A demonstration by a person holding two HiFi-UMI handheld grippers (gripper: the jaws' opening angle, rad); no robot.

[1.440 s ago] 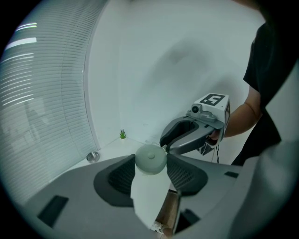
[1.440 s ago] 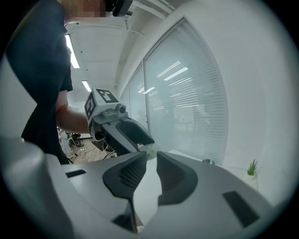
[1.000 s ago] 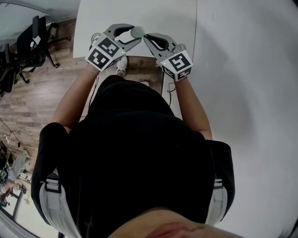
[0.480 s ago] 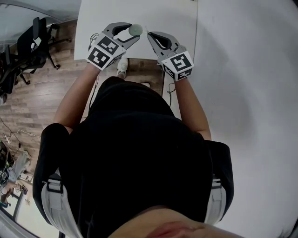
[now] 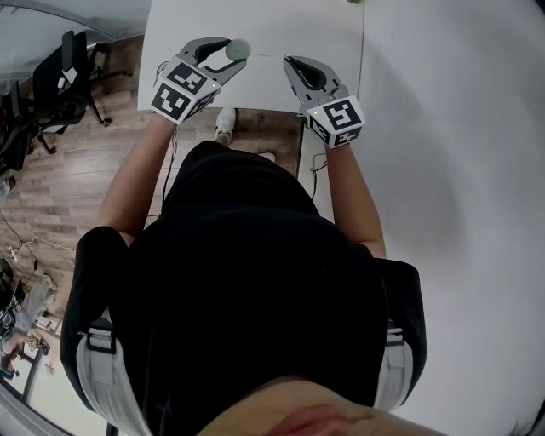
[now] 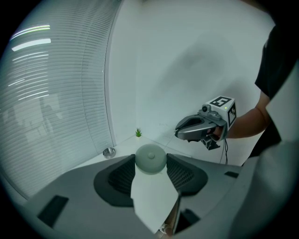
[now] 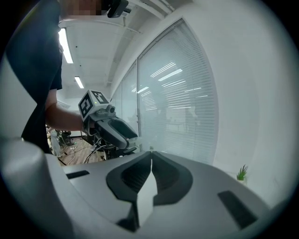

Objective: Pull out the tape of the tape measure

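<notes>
Just round, pale-green tape measure [image 6: 150,159] (thin tape [image 5: 268,56])

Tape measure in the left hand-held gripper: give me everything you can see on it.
The tape measure is a small round case, pale grey-green, smooth plastic by the look, with a small centre button. The left hand-held gripper clamps its rim between both ribbed pads, flat face toward that gripper's camera, over the white table. A thin pale tape runs from it to the shut right hand-held gripper. No markings legible.
</notes>
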